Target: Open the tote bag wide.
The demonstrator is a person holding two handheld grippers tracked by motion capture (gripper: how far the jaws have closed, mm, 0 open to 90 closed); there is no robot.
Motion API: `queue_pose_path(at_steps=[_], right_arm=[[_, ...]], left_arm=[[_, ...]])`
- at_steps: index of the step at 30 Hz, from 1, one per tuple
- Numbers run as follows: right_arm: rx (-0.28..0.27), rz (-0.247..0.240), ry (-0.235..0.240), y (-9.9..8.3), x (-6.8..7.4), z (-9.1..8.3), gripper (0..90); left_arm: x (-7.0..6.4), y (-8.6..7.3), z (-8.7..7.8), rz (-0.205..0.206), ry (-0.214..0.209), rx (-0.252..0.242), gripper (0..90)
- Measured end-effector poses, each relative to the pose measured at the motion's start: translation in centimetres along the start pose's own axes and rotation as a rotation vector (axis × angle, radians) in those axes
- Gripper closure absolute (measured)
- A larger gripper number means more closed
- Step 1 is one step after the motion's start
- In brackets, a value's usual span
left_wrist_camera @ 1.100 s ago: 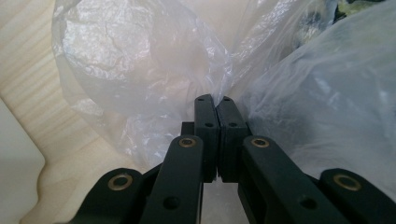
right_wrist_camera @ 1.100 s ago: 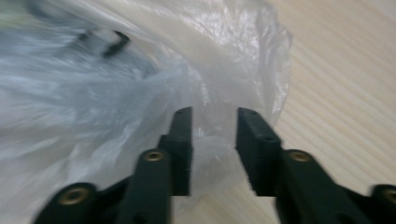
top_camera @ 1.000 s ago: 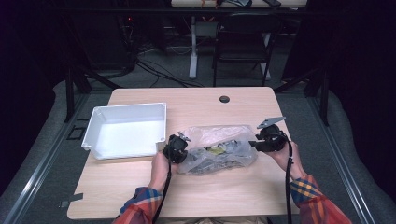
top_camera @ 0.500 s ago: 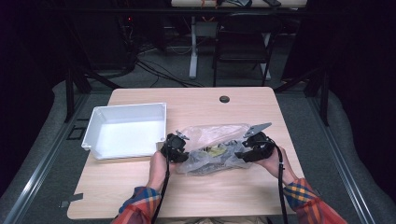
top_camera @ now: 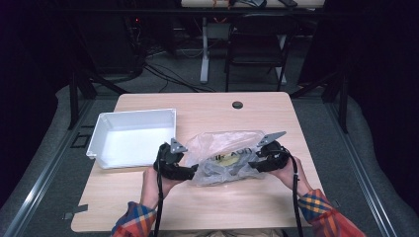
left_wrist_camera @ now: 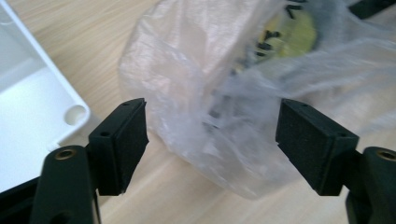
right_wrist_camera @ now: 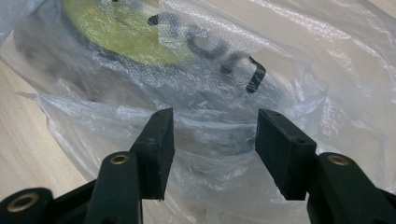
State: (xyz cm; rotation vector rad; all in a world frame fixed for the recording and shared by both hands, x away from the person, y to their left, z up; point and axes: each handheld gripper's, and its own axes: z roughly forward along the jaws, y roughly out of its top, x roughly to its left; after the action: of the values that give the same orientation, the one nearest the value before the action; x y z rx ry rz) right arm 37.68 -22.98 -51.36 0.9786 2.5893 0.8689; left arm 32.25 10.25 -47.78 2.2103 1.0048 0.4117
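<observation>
Plastic bag (top_camera: 225, 158) lay crumpled on the desk (top_camera: 207, 202) beside the white tray (top_camera: 132, 138), flanked by the left gripper (left_wrist_camera: 211, 135) and right gripper (right_wrist_camera: 214, 144), jaws spread wide, apparently poised to pinch opposite ends.

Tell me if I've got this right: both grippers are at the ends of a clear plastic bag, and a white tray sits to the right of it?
Not quite. The white tray sits left of the clear plastic bag, as the high view shows. The left gripper and right gripper are indeed at its ends.
</observation>
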Motion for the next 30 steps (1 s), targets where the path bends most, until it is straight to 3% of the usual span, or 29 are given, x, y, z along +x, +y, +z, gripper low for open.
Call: queue_pose_path(at_steps=[4,7,12,13,14,17,18,21,23,26,30], right_arm=[[0.003,0.010,-0.001,0.0,0.0,-0.1,46.8],[-0.003,0.009,-0.008,0.0,0.0,-0.1,46.7],[-0.011,0.014,-0.010,-0.1,0.0,-0.3,46.9],[-0.010,0.016,-0.011,-0.1,0.0,-0.3,47.4],[-0.008,0.019,-0.020,-0.1,0.1,-0.3,50.7],[-0.003,0.018,-0.021,-0.1,0.0,-0.3,56.7],[-0.005,0.020,-0.020,-0.1,0.0,-0.3,59.6],[-0.004,0.021,-0.029,-0.3,-0.1,-0.3,70.9],[0.001,0.017,-0.033,-0.3,-0.1,-0.3,77.0],[0.003,0.014,-0.044,-0.4,-0.2,-0.4,86.4],[0.004,0.033,-0.086,-0.7,-0.9,-0.7,90.0]], left_arm=[[-2.2,-0.6,-0.4,0.053,-0.044,-0.012,21.9],[-4.1,-0.4,0.0,0.130,-0.056,-0.002,20.8],[-7.0,-0.2,1.7,0.258,0.008,0.033,21.4],[-7.2,-0.1,2.0,0.279,0.014,0.045,22.9],[-7.5,-0.2,2.6,0.308,0.047,0.048,31.4],[-7.3,-0.2,3.1,0.318,0.043,0.047,50.4],[-7.0,-0.3,3.2,0.309,0.046,0.034,50.4],[-5.9,-0.6,3.4,0.263,0.029,0.005,73.7],[-5.0,-0.8,3.5,0.220,0.018,0.000,81.8],[-3.4,-1.2,3.4,0.127,-0.011,-0.013,86.9],[-0.9,-1.9,3.4,0.000,-0.030,0.000,88.4]])
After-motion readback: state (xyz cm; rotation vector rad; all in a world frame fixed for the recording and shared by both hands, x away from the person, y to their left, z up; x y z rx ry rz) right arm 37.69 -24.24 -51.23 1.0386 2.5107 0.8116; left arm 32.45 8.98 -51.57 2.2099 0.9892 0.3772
